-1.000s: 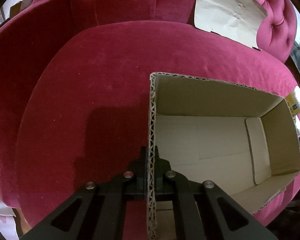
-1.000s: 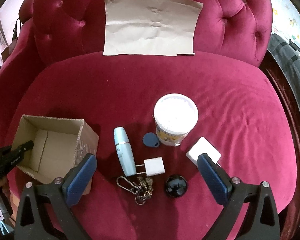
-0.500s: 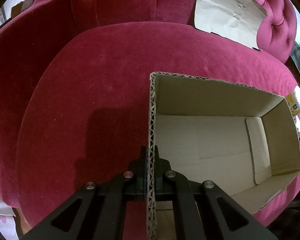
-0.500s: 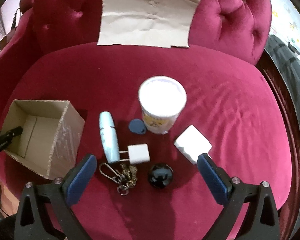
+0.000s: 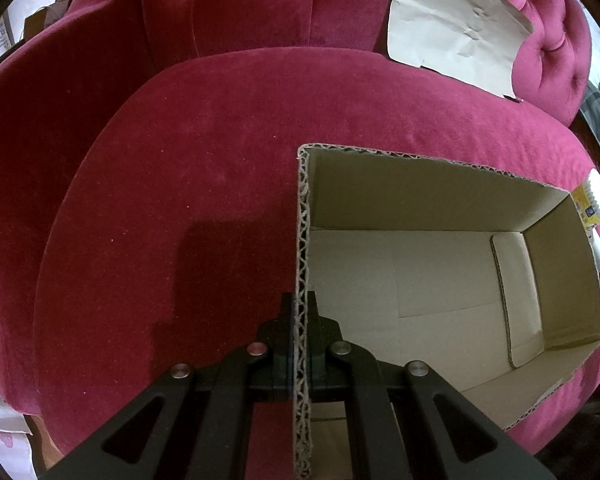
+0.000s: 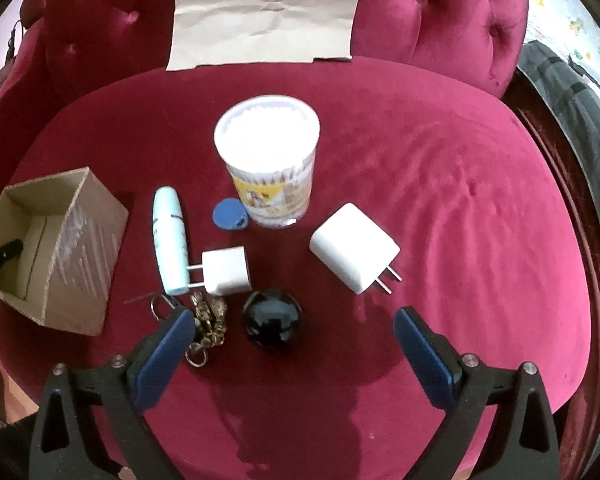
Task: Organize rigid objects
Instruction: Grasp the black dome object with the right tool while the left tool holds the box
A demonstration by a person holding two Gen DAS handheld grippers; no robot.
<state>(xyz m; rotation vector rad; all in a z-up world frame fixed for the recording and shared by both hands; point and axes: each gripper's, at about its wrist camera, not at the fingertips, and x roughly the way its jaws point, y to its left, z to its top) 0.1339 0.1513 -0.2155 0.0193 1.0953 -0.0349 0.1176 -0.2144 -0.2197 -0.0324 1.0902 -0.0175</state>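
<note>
My left gripper (image 5: 300, 308) is shut on the near wall of an open, empty cardboard box (image 5: 420, 280) on the red sofa seat. The box shows at the left in the right wrist view (image 6: 60, 248). My right gripper (image 6: 292, 320) is open, low over the seat. Just ahead of it lie a black ball (image 6: 272, 318), a keychain (image 6: 208, 320), a small white plug (image 6: 226, 270), a larger white charger (image 6: 354, 254), a pale blue tube (image 6: 170, 234), a blue tag (image 6: 230, 214) and a white cotton-swab tub (image 6: 268, 164).
A brown paper sheet (image 6: 264, 12) leans on the tufted sofa back (image 6: 440, 12); it also shows in the left wrist view (image 5: 456, 20). The seat's front edge is close below my right gripper. Grey cloth (image 6: 572, 92) hangs at the right.
My right gripper has moved forward and down toward the cluster of objects, which now look larger and nearer. The left gripper and box have stayed still.
</note>
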